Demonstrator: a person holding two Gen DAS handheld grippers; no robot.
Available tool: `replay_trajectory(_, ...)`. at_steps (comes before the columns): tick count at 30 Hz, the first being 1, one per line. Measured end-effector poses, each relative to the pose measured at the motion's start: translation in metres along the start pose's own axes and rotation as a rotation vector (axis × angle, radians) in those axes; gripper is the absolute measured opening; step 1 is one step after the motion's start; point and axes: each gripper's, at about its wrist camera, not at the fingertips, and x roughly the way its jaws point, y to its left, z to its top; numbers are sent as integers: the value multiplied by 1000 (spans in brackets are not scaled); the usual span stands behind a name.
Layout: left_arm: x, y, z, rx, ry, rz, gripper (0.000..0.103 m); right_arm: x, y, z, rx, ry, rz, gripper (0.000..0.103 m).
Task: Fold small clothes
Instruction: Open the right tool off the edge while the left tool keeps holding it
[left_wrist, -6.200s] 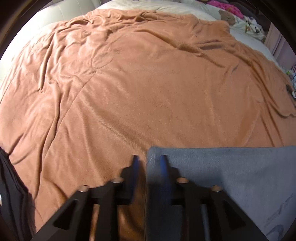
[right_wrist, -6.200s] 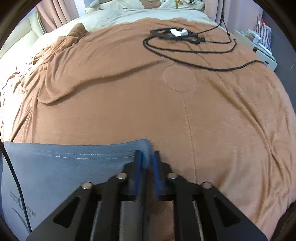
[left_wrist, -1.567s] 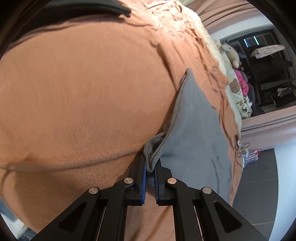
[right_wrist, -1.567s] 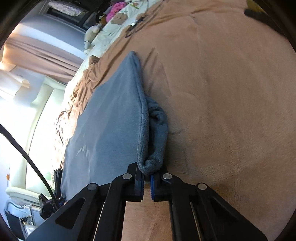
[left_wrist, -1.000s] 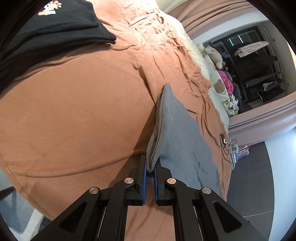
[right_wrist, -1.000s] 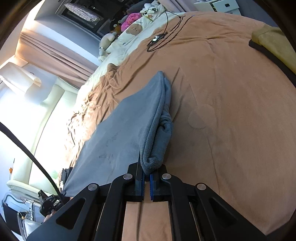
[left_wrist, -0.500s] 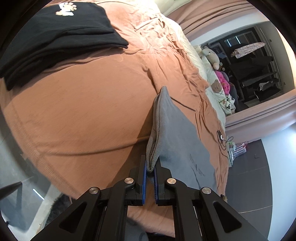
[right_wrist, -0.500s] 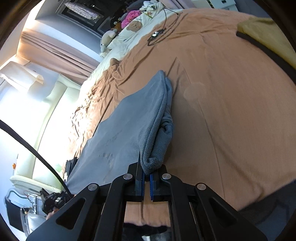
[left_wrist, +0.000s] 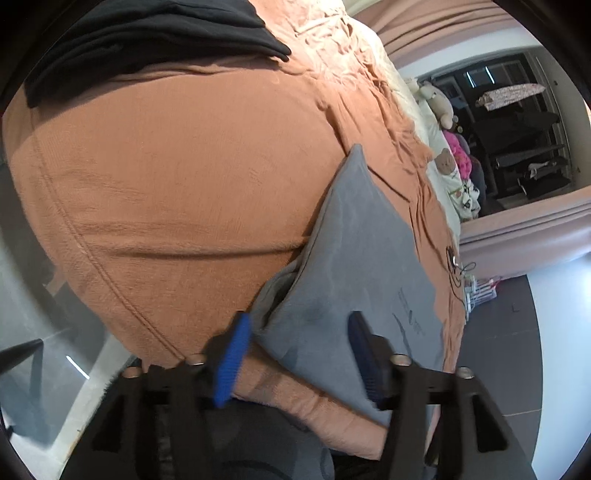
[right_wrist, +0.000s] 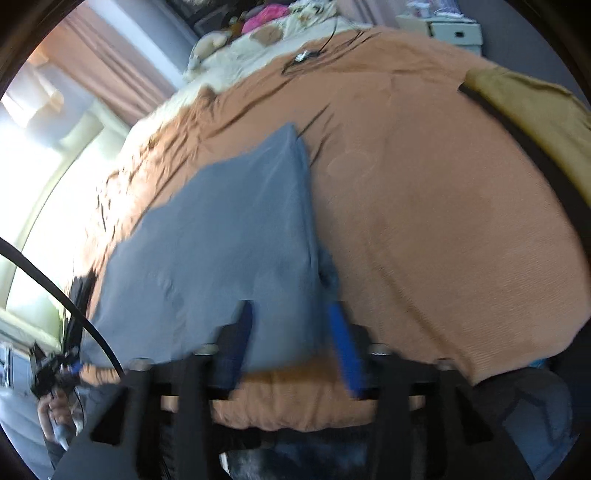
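A grey garment (left_wrist: 354, 258) lies folded over itself on the orange blanket (left_wrist: 177, 177), near the bed's front edge; it also shows in the right wrist view (right_wrist: 229, 251). My left gripper (left_wrist: 299, 332) is open, its blue pads spread either side of the garment's near left corner, holding nothing. My right gripper (right_wrist: 291, 325) is open too, its pads straddling the garment's near right corner. A bunched inner layer pokes out at both side edges.
A folded black garment (left_wrist: 147, 40) lies on the blanket at the far left. A mustard and black garment (right_wrist: 535, 110) lies at the right. A black cable (right_wrist: 314, 55) and soft toys (left_wrist: 439, 103) sit near the pillows. The blanket's front edge drops to the floor.
Both grippers were shut on the grey garment's corners, holding the folded edge up. Now both have opened and let go, and the garment lies flat on the blanket.
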Motion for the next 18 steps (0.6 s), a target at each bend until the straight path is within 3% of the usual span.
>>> replay_trajectory(6, 10, 13, -3, -35, 28, -18, 59, -17, 21, -2, -50, -51, 5, 53)
replay_trajectory(18, 32, 20, 9, -79, 49, -82, 58, 35, 90, -16, -212, 40, 102, 53)
